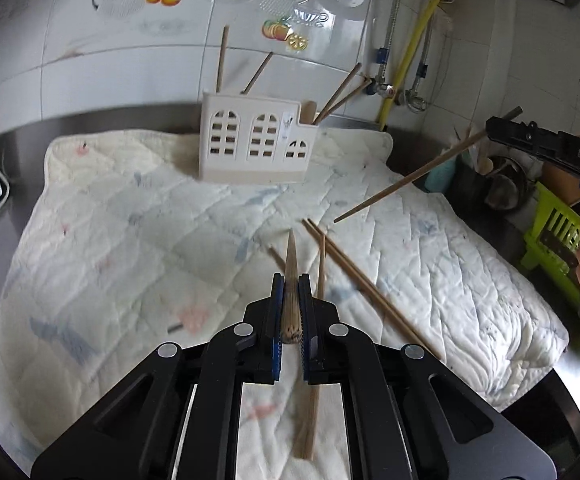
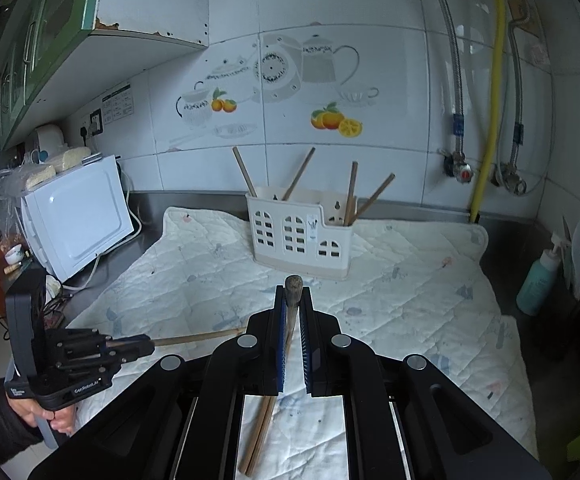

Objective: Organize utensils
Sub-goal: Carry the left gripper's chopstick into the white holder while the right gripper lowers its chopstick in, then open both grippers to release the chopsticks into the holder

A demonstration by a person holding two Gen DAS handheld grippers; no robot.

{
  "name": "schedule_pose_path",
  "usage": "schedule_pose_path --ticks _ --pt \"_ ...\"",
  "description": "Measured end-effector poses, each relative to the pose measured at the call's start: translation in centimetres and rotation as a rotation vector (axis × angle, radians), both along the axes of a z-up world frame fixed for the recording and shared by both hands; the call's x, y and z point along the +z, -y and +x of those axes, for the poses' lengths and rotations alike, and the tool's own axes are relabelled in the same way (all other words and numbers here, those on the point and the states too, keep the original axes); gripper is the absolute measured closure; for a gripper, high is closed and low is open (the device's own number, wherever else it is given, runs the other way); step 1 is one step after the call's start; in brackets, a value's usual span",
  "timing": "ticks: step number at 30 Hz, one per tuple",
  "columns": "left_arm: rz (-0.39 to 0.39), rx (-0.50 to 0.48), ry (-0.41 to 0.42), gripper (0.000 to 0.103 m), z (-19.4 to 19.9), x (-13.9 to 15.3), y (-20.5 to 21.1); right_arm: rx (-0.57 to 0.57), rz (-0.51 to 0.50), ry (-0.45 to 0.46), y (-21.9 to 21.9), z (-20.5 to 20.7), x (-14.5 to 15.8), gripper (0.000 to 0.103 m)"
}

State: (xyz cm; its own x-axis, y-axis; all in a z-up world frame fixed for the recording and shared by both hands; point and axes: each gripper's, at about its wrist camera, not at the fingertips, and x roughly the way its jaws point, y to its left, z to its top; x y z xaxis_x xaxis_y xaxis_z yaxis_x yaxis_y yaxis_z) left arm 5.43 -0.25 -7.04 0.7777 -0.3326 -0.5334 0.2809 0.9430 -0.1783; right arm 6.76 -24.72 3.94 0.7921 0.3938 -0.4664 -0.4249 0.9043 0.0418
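Observation:
A white utensil holder [image 1: 256, 142] with arched window cut-outs stands at the back of a quilted cloth [image 1: 130, 240]; it also shows in the right wrist view [image 2: 300, 236]. Several wooden chopsticks stand in it. My left gripper [image 1: 291, 280] is shut on a wooden chopstick [image 1: 291, 264] that points toward the holder. My right gripper [image 2: 293, 294] is shut on another chopstick [image 2: 292, 286]; the left wrist view shows that gripper [image 1: 530, 140] at the right with its chopstick [image 1: 418, 174] slanting down over the cloth. Three loose chopsticks [image 1: 354, 276] lie on the cloth.
A white microwave [image 2: 76, 216] stands at the cloth's left. A teal spray bottle [image 2: 538, 280] and spoons stand at the right, with a green plastic basket [image 1: 554, 240] near them. Pipes and a yellow hose [image 2: 490, 92] run down the tiled wall.

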Motion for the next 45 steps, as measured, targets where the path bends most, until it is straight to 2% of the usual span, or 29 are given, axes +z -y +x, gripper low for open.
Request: schedule_pose_path --ticks 12,16,22,25,30,35,39,42,45 --pt "0.008 -0.008 0.045 0.098 3.1 3.8 -0.6 0.054 -0.031 0.010 -1.3 3.1 3.4 0.097" --pt "-0.008 -0.005 0.071 0.098 4.4 5.7 -1.0 0.059 -0.040 0.021 -1.6 5.6 5.9 0.097" --pt "0.010 -0.011 0.113 0.098 6.3 8.3 -1.0 0.023 -0.095 0.059 -2.4 10.1 9.8 0.097" --pt "0.016 -0.020 0.128 0.098 7.5 9.6 -0.7 0.001 -0.113 0.054 -2.7 12.9 10.8 0.097" --pt "0.033 -0.021 0.193 0.098 10.0 12.9 -0.1 -0.021 -0.144 0.012 -3.3 16.9 10.5 0.097" --pt "0.028 0.007 0.289 0.098 12.7 17.5 0.2 -0.027 -0.160 -0.040 -3.6 20.0 8.5 0.097" --pt "0.054 0.038 0.359 0.098 15.4 20.7 0.7 -0.010 -0.165 -0.092 -3.7 21.6 6.9 0.097" --pt "0.081 0.069 0.366 0.098 17.4 21.5 0.9 -0.005 -0.178 -0.105 -3.8 22.3 6.1 0.097" --pt "0.104 0.094 0.331 0.098 19.5 21.1 0.9 -0.006 -0.180 -0.114 -3.8 22.8 5.9 0.097"
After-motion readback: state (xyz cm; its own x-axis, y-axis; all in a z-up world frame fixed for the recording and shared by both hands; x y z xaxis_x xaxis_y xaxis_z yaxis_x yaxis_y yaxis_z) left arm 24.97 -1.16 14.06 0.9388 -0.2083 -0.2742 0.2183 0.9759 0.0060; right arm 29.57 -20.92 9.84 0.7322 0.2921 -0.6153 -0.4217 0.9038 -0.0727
